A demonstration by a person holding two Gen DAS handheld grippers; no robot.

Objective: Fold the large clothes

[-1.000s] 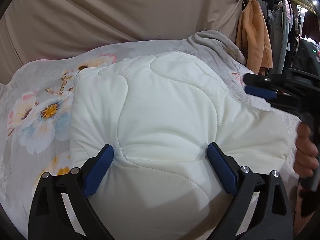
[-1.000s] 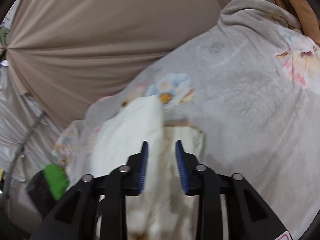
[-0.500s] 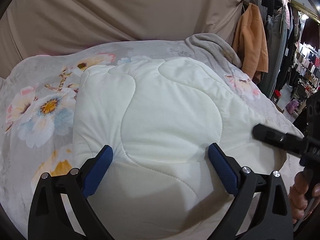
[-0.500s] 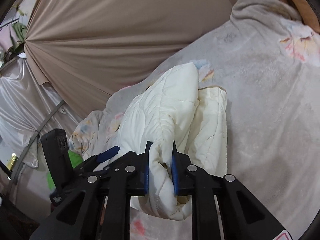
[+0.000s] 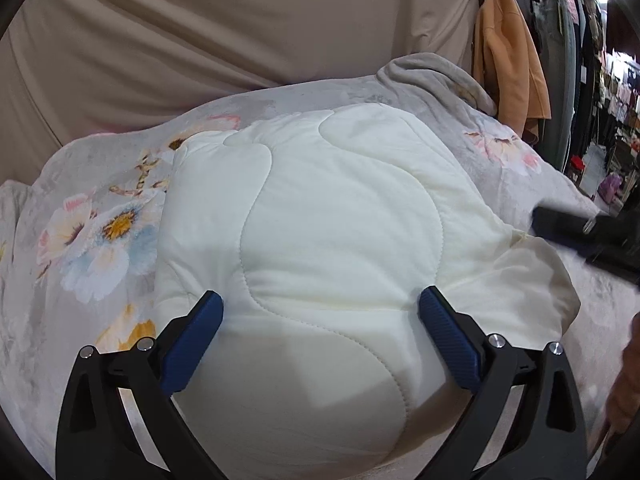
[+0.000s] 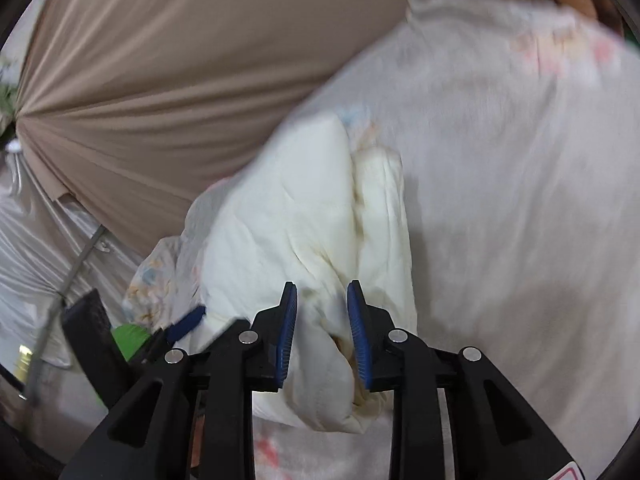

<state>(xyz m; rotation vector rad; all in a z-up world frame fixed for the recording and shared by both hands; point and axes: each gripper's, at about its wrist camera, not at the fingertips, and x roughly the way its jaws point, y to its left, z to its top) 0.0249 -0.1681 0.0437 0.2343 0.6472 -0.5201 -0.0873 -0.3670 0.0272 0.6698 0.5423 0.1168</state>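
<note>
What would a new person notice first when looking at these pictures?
A puffy white quilted garment fills the middle, lying on a grey flowered blanket. The left tool spreads wide over its near end, while the right tool, jaws opening, has a fold between them. An orange coat hangs at the far right.

Cream quilted garment [image 5: 340, 240], folded into a puffy bundle on floral blanket [image 5: 92, 240]

No legible txt, label, brand or no. can be made out in either view. A red-edged sticker [image 6: 570, 474] is seen at the btm right corner of the right wrist view, but it's cut off and unreadable.
</note>
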